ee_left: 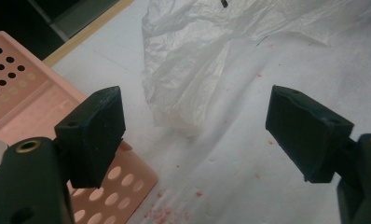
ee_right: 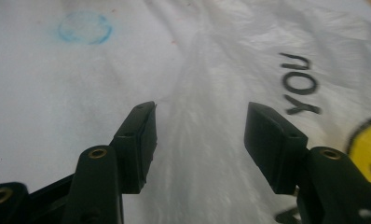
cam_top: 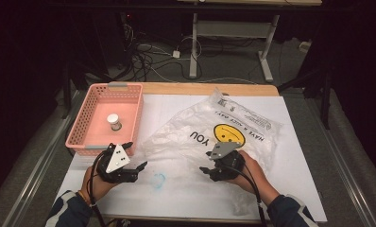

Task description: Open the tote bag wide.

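At a white-covered table [cam_top: 176, 189], you hold a pair of two-jaw tongs in each hand, both sets spread wide and gripping nothing. Your left gripper [cam_top: 135, 156] hovers at the near right corner of a pink perforated basket [cam_top: 82, 118]; seen along its own jaws, that gripper [ee_left: 193, 126] frames bare table cover, the basket's corner [ee_left: 127, 186] under its left jaw and the crumpled near edge of a clear plastic bag [ee_left: 188, 70] just ahead. Faint red specks dot the cover beneath it.

Your right gripper [cam_top: 206, 171] sits over the near left part of the bag [cam_top: 252, 142], its jaws pointing left toward the other hand. From its own camera, the right gripper [ee_right: 200, 135] stands open above a wrinkled fold of the bag [ee_right: 211, 93], with the printed word "YOU" and the edge of a yellow smiley face to its right; whether the jaw tips touch the plastic cannot be told.

The bag lies flattened and creased across the middle and right of the table, printed side up. A small white-capped jar [cam_top: 114, 121] stands upright alone inside the basket at the table's left. A smudged blue ring mark [cam_top: 158, 180] sits on the cover between your two hands, also visible at upper left in the right gripper view [ee_right: 85, 28].
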Demonstrator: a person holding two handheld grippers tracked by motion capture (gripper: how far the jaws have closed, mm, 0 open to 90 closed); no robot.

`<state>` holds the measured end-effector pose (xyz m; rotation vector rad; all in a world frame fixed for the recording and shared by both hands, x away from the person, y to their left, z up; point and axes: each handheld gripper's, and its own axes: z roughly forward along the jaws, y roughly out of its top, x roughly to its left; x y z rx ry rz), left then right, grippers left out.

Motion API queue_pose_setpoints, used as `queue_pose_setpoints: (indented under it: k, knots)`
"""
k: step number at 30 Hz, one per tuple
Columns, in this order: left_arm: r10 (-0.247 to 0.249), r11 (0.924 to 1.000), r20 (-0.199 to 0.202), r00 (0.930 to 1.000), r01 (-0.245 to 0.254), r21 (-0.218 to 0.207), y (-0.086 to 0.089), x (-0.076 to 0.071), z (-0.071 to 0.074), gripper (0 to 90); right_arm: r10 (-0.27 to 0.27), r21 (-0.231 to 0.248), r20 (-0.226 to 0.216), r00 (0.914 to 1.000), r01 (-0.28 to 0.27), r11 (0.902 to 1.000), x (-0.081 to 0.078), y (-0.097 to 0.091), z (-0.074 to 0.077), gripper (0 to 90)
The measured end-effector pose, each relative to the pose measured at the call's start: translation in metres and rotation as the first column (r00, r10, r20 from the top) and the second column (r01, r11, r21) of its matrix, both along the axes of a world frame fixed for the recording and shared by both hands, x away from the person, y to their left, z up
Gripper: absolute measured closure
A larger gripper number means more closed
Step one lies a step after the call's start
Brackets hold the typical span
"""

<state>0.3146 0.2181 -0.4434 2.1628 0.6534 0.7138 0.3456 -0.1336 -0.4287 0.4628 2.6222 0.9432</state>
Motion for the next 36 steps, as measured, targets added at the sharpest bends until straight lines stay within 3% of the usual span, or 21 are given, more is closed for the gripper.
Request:
queue_pose_setpoints:
  k: [2,5,11,14,19,24,27,31,36]
  knots:
    - [0.0,1.0,0.001,1.0,0.0,0.0,0.0,0.0,0.0,19.2,0.017,-0.05,-0.001,0.9999,-0.017,0.9986,0.002,0.008,-0.006,45.6]
    - [-0.001,1.0,-0.001,1.0,0.001,0.0,0.0,0.0,0.0,19.2,0.0,-0.116,-0.013,0.9999,-0.001,0.9932,0.011,0.017,-0.013,54.4]
    - [-0.002,1.0,-0.001,1.0,0.002,0.003,0.0,0.0,0.0,19.2,-0.009,-0.182,-0.057,0.9984,-0.001,0.9833,0.022,0.024,-0.026,76.5]
    - [-0.003,1.0,-0.002,1.0,0.003,0.004,0.001,0.001,0.0,19.2,-0.025,-0.175,-0.055,0.9982,0.015,0.9844,0.023,0.022,-0.025,86.4]
    - [0.0,1.0,-0.001,1.0,0.0,0.002,0.001,0.0,0.0,19.2,-0.051,-0.087,-0.022,0.9985,0.049,0.995,0.023,0.014,-0.011,89.3]
    - [0.008,0.9999,0.008,0.9999,-0.008,-0.008,0.003,0.001,0.006,19.2,-0.12,0.004,0.034,0.9922,0.12,0.9927,0.027,0.005,0.006,90.0]
    - [0.028,0.9991,0.024,0.9993,-0.027,-0.033,0.008,0.005,0.013,19.2,-0.171,0.064,0.054,0.9838,0.167,0.9838,0.035,-0.001,0.015,90.0]
    - [0.078,0.9957,0.041,0.9961,-0.075,-0.055,0.013,0.013,0.022,19.2,-0.2,0.128,0.085,0.9761,0.188,0.9737,0.046,-0.008,0.025,90.0]
    - [0.143,0.9865,0.058,0.9881,-0.137,-0.09,0.025,0.024,0.039,19.0,-0.249,0.207,0.116,0.9616,0.221,0.9529,0.058,-0.014,0.039,90.0]
